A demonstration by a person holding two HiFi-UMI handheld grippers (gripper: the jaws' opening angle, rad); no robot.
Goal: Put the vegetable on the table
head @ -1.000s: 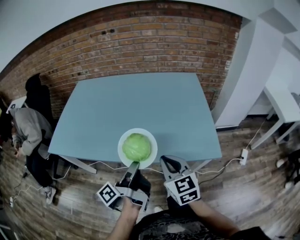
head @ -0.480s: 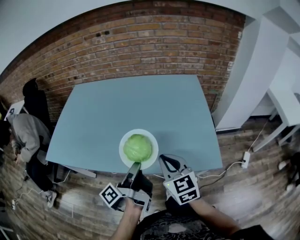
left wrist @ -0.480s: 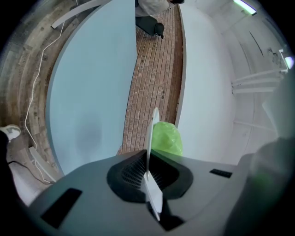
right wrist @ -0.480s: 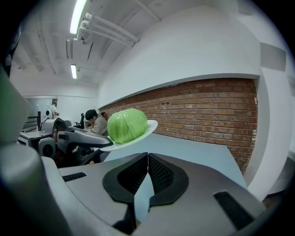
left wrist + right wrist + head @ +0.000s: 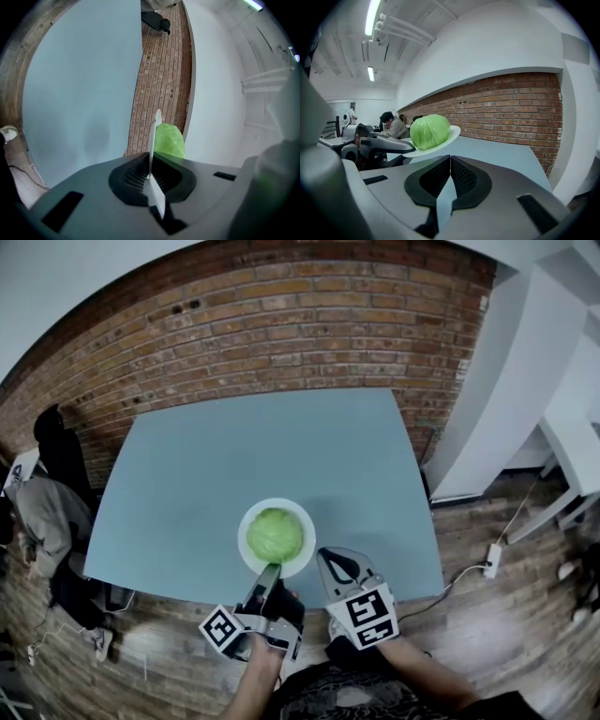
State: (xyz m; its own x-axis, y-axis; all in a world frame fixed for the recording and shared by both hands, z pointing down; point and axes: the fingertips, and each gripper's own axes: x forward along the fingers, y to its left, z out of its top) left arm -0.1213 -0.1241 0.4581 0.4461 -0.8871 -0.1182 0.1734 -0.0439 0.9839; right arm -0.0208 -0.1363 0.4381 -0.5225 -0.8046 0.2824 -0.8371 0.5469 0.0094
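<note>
A green cabbage [image 5: 275,533] sits on a white plate [image 5: 298,562] over the near part of the light blue table [image 5: 234,456]. My left gripper [image 5: 271,571] is shut on the plate's near rim. In the left gripper view the rim [image 5: 153,133] shows edge-on between the jaws, with the cabbage [image 5: 169,140] behind it. My right gripper [image 5: 326,559] is just right of the plate, shut on nothing. In the right gripper view [image 5: 450,160] the plate [image 5: 451,133] with the cabbage [image 5: 430,131] looks raised and a little tilted above the tabletop.
A brick wall [image 5: 281,324] runs behind the table. A seated person [image 5: 42,498] is at the table's left end. White furniture [image 5: 506,381] stands at the right. A power strip [image 5: 489,559] and cables lie on the wooden floor.
The plate and both grippers have moved forward over the table's near edge. More tabletop now shows in front of the plate. The left grip on the rim is unchanged.
</note>
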